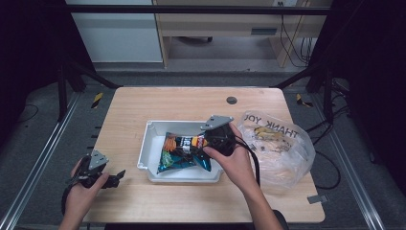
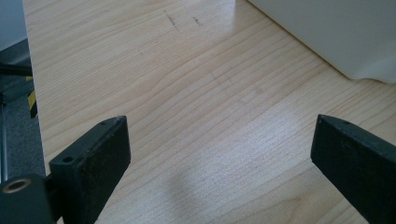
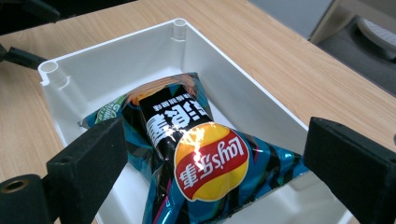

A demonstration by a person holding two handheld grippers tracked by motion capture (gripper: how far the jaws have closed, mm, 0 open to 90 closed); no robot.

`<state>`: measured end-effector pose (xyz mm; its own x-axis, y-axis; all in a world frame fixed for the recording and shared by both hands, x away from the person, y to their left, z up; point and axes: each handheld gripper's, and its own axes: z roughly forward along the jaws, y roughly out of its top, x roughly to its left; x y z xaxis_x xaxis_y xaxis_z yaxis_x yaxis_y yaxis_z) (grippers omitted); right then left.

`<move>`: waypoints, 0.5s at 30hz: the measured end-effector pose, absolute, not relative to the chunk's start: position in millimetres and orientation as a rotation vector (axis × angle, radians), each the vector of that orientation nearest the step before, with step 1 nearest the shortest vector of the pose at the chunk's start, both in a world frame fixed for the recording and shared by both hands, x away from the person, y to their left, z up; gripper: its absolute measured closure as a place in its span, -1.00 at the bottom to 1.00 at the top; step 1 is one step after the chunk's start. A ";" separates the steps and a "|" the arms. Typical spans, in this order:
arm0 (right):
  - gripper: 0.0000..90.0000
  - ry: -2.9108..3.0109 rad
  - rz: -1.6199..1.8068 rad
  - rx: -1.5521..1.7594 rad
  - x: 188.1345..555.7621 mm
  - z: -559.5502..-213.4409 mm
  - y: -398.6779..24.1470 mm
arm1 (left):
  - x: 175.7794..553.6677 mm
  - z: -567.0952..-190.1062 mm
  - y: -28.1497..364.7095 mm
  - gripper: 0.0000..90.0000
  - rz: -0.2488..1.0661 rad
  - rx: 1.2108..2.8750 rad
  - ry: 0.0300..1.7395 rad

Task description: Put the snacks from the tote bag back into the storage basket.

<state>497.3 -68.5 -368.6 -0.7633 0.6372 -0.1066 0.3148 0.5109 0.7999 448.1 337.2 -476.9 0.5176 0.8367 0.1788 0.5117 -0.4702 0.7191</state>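
**Operator:** Right hand-held gripper (image 3: 212, 154) stood with its jaws spread wide over the chip bag (image 3: 196, 154); neither pad pressed the foil. Was that a sound release?

**Instructor:** By my reading, yes. The chip bag lay inside the white bin (image 1: 152, 143), slightly tilted, one corner riding toward the near wall. Correct practice at that step was to lift clear with the jaws kept apart, so that no pad snagged the crimped seam and dragged the bag out.

**Operator:** And the left hand-held gripper (image 1: 115, 178)?

**Instructor:** It rested at the near left of the tabletop (image 1: 191, 103), jaws likewise apart, nothing between them. Farther right, beside the bin, sat the plastic bag (image 1: 280, 148), which looked like the next source of items.
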 end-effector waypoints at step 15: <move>-0.85 2.214 1.175 0.890 470.7 -362.7 -104.7 | 448.9 -476.1 338.6 -0.90 0.703 2.150 1.101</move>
